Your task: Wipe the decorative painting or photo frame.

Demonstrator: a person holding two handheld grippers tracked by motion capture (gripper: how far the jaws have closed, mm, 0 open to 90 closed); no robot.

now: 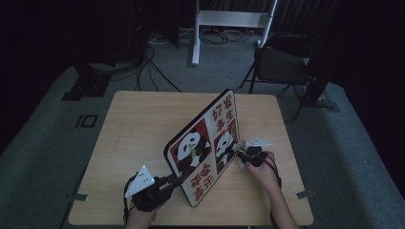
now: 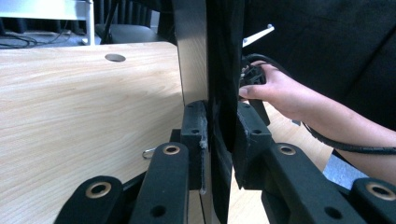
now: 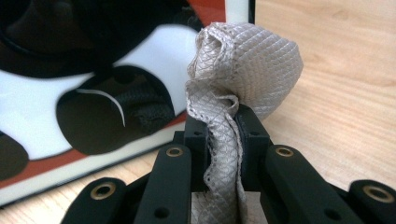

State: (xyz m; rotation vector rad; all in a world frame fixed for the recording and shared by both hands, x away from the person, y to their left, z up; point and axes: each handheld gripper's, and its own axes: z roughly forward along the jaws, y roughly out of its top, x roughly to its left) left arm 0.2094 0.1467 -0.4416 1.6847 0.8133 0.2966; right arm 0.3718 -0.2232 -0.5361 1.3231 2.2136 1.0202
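A picture board (image 1: 205, 145) with pandas and red Chinese characters stands tilted on edge across the table's middle. My left gripper (image 1: 173, 182) is shut on its near lower edge; in the left gripper view the board's thin edge (image 2: 219, 93) runs up between the jaws. My right gripper (image 1: 242, 155) is shut on a bunched grey cloth (image 3: 233, 79), and the cloth (image 1: 240, 151) is pressed against the board's glossy panda face (image 3: 60, 107) near its lower right.
The wooden table (image 1: 138, 124) has bare room left of the board, with a small round hole (image 2: 115, 57) in its top. A dark chair (image 1: 282, 64) and a white stand (image 1: 229, 21) sit on the carpet beyond the far edge.
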